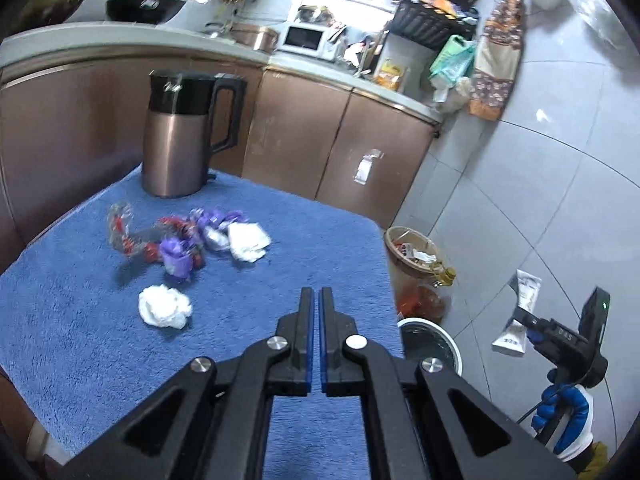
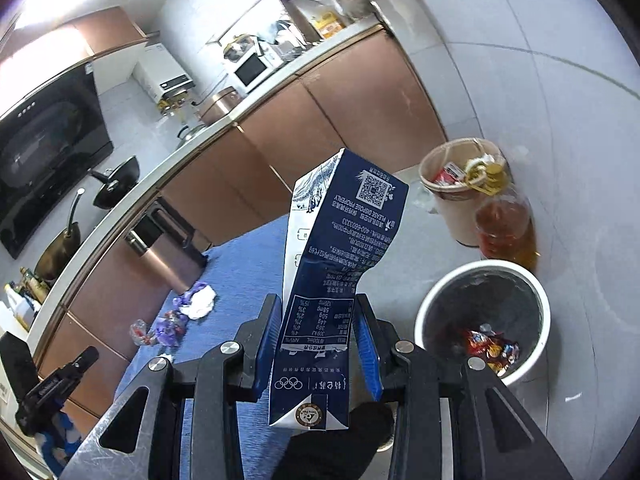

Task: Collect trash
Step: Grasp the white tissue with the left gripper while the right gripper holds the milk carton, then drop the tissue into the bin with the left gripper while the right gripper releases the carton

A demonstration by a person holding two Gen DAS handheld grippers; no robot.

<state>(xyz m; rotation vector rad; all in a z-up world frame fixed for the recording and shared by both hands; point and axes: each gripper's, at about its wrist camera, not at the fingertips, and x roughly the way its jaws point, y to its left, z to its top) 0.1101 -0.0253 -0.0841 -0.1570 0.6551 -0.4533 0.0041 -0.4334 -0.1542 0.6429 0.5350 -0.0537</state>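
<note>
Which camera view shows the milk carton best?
The right wrist view: the milk carton fills the centre, gripped between the right gripper fingers, its print readable. The left wrist view shows it only small and blurred at the right edge.

A home kitchen is showing here. A long counter (image 2: pixel 224 120) is running along the wall over copper-brown cabinets (image 1: pixel 340 132), and a black range hood (image 2: pixel 48 152) is hanging above the stove end, where a wok (image 2: pixel 116 184) and a pan (image 1: pixel 52 4) are sitting. A white microwave (image 1: pixel 304 38) and a copper pot (image 1: pixel 256 36) are standing on the counter, with a water heater (image 2: pixel 164 80) mounted on the tiled wall above. A kettle (image 1: pixel 180 132) is resting on a blue-towelled table (image 1: pixel 280 240). An oil bottle (image 2: pixel 508 224) and two bins (image 2: pixel 480 320) are standing on the grey tile floor (image 1: pixel 540 180).
</note>
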